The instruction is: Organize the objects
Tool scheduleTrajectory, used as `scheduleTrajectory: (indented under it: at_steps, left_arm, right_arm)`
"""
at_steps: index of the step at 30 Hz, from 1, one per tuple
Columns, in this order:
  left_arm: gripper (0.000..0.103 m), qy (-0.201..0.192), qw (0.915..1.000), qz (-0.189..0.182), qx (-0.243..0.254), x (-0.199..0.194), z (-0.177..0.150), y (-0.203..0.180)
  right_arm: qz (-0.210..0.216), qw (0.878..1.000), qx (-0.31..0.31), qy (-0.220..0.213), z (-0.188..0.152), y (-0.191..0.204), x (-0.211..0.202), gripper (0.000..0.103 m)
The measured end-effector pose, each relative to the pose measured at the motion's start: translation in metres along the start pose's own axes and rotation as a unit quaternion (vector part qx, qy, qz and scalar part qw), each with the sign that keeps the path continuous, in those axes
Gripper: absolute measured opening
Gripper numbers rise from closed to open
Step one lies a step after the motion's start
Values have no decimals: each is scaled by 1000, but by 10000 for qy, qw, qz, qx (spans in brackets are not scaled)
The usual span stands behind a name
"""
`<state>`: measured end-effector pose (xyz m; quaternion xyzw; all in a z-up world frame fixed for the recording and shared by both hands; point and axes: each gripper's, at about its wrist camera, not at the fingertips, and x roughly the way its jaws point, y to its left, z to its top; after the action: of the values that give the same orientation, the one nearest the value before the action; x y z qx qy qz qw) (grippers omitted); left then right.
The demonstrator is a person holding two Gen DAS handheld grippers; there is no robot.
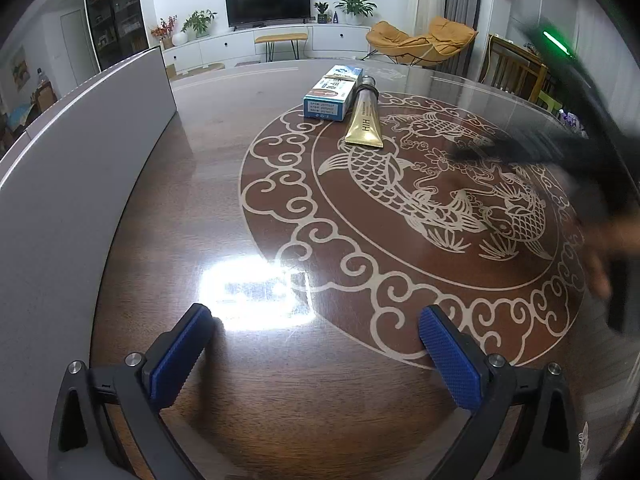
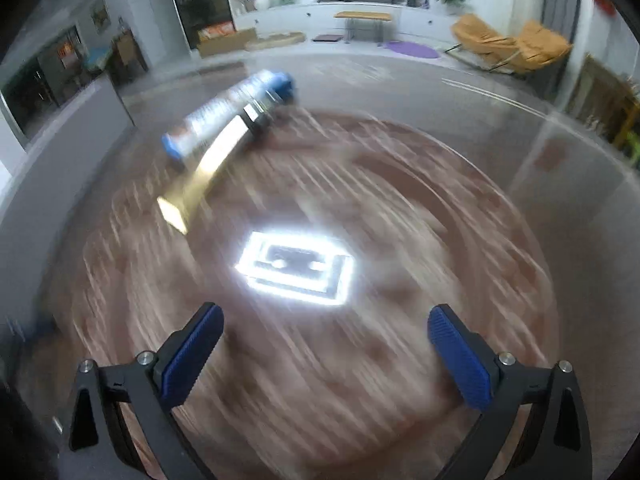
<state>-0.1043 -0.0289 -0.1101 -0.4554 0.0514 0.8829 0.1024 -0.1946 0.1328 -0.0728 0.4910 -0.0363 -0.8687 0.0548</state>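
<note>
Left wrist view: the gold tube (image 1: 363, 122) carries the letters "HIH" running along its length; its dark cap end points away from the camera and its flat crimped end faces it; just beside it on the left, touching or nearly so, lies the blue-and-white carton (image 1: 332, 94), whose end flap bears lines of small print too fine to read; both lie on the glossy brown worktop (image 1: 248, 400), at the far edge of its pale carp-and-cloud medallion (image 1: 400, 216); a grey panel (image 1: 80, 184) stands along the worktop's left side; the left tool (image 1: 316, 320) hangs over bare wood with its blue pads (image 1: 176, 356) spread wide and nothing between them; at the right edge a dark, motion-smeared shape with a green light, the right tool (image 1: 580, 132), is too blurred to read.

Right wrist view: the picture is heavily smeared; the right tool (image 2: 326, 320) has its pads (image 2: 460, 360) wide apart and empty; the carton (image 2: 224, 116) and the tube (image 2: 216, 156) lie side by side at upper left, well ahead of the tool, their writing illegible; a bright lamp reflection (image 2: 296, 268) glares on the worktop (image 2: 440, 200).
</note>
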Motion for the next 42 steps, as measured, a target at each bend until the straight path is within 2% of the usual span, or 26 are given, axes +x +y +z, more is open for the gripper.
scheduleTrajectory:
  at_steps: [4, 7, 9, 12, 15, 21, 28, 29, 31, 32, 33, 37, 39, 42]
  left_arm:
    - [103, 0, 10000, -3, 0, -1, 0, 0]
    - [103, 0, 10000, -3, 1, -1, 0, 0]
    - [103, 0, 10000, -4, 1, -1, 0, 0]
    - [103, -1, 10000, -5, 2, -1, 0, 0]
    - [103, 0, 10000, -5, 2, -1, 0, 0]
    - [103, 0, 10000, -7, 4, -1, 0, 0]
    - [103, 0, 10000, -8, 5, -1, 0, 0]
    - [103, 0, 10000, -8, 5, -1, 0, 0]
    - [103, 1, 10000, -3, 8, -2, 0, 0]
    - [103, -4, 10000, 14, 21, -1, 0, 0]
    - [103, -5, 10000, 26, 33, -1, 0, -1]
    - [103, 19, 10000, 16, 28, 6, 10, -3]
    - [103, 74, 10000, -32, 37, 19, 27, -6]
    - [103, 99, 9999, 25, -57, 41, 57, -10]
  right_arm:
    - [221, 9997, -53, -28, 41, 40, 26, 85]
    - [72, 9990, -451, -18, 54, 70, 42, 73]
    - [-181, 9967, -782, -128, 57, 82, 46, 46]
    - [-252, 9966, -766, -188, 53, 74, 42, 34]
    - [-426, 9963, -677, -306, 39, 54, 29, 29]
    - [-925, 9931, -550, -470, -23, 0, -18, 29]
    - [-1080, 9908, -518, -635, -104, -36, -75, 31]
    - [-1073, 9910, -479, -645, -108, -37, -78, 35]
    - [-1025, 9923, -316, -626, -114, -43, -83, 55]
    - [-975, 9932, -225, -602, -116, -48, -83, 72]
    - [-959, 9936, -147, -577, -117, -49, -82, 80]
    - [-1104, 9924, -67, -543, -120, -49, -82, 89]
    - [-1095, 9927, 42, -508, -116, -53, -77, 93]
    - [-1048, 9932, 117, -484, -115, -55, -74, 95]
